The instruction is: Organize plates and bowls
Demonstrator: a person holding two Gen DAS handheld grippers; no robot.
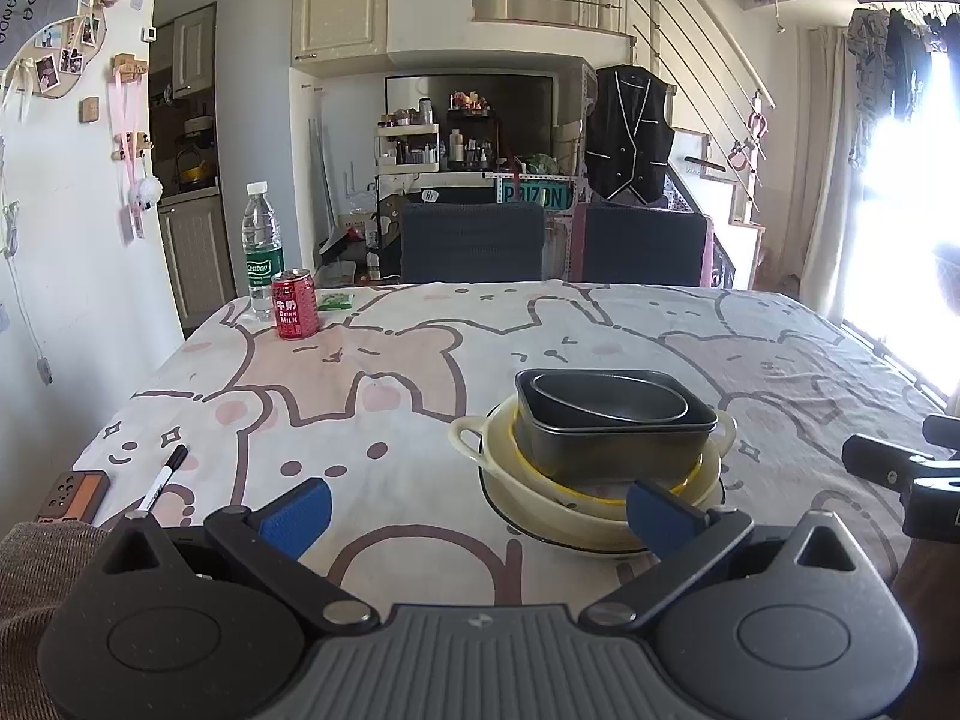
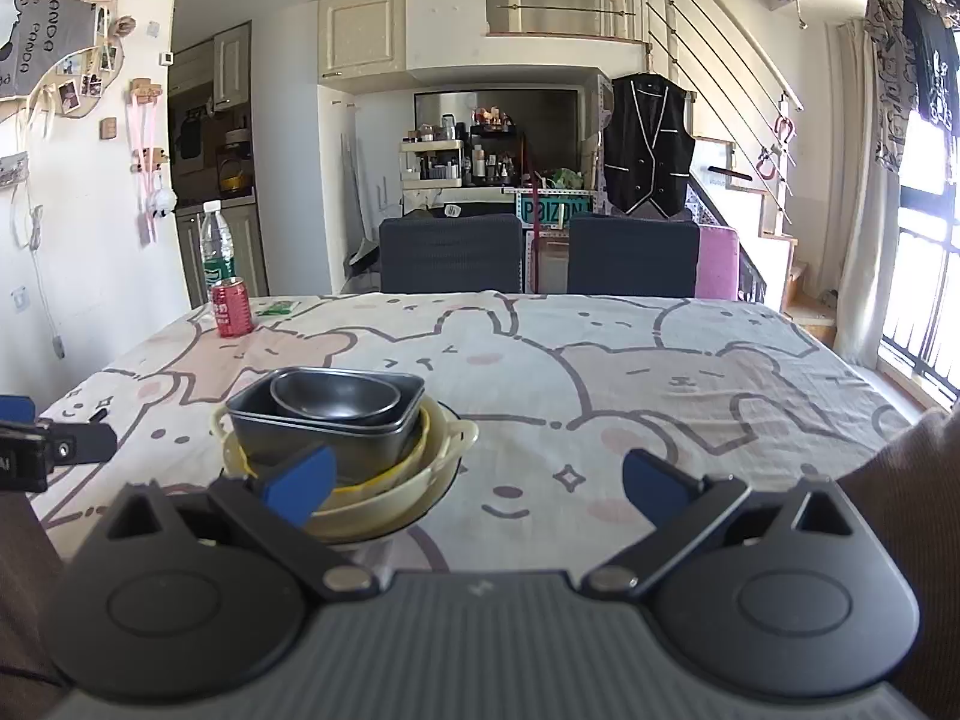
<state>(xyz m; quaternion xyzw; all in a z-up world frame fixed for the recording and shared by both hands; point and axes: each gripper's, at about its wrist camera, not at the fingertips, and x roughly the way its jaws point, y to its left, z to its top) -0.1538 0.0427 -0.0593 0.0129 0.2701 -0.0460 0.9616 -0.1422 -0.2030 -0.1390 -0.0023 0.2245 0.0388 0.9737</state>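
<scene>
Dark metal pans point(image 1: 612, 420) sit nested in cream bowls point(image 1: 600, 510); stacking looks done. Left gripper point(image 1: 474, 510) & right gripper point(image 2: 480, 483) both spread wide, empty. Next: prob. nothing left.

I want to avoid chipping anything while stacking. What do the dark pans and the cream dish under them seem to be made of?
The dark grey rectangular pans look like matte, non-stick-coated metal: thin rolled rims, dull sheen. The cream two-handled dish looks like glossy ceramic or enamel, possibly plastic; its thick, smooth rim leaves it open.
</scene>
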